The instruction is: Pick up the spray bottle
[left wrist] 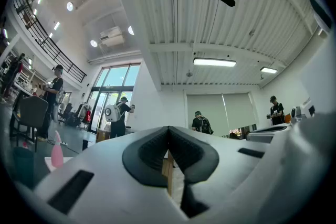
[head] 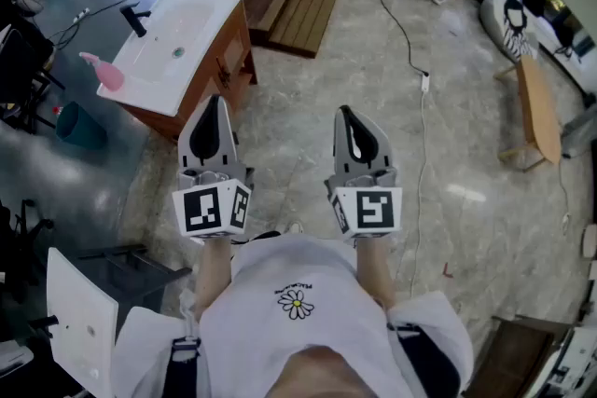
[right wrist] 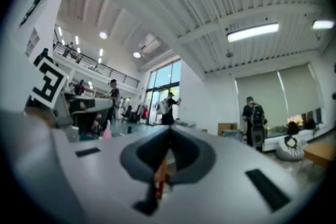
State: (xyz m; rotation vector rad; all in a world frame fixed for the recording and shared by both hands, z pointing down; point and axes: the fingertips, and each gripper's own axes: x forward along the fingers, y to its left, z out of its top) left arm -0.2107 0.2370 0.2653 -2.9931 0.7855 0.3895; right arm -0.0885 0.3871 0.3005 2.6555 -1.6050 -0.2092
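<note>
Fingers on the left gripper point(head: 214, 112) and the right gripper point(head: 348, 118) are pressed fully together with nothing between them. Both grippers sit side by side at the centre of the head view, over the stone floor point(head: 373, 70). The pink spray bottle point(head: 103, 73) stands in the upper left of the frame, on a corner of the white washbasin point(head: 201, 14), well apart from both grippers.

Overhead, gripper views forward, spray bottle point(head: 104, 73) point(left wrist: 56, 152) shared
</note>
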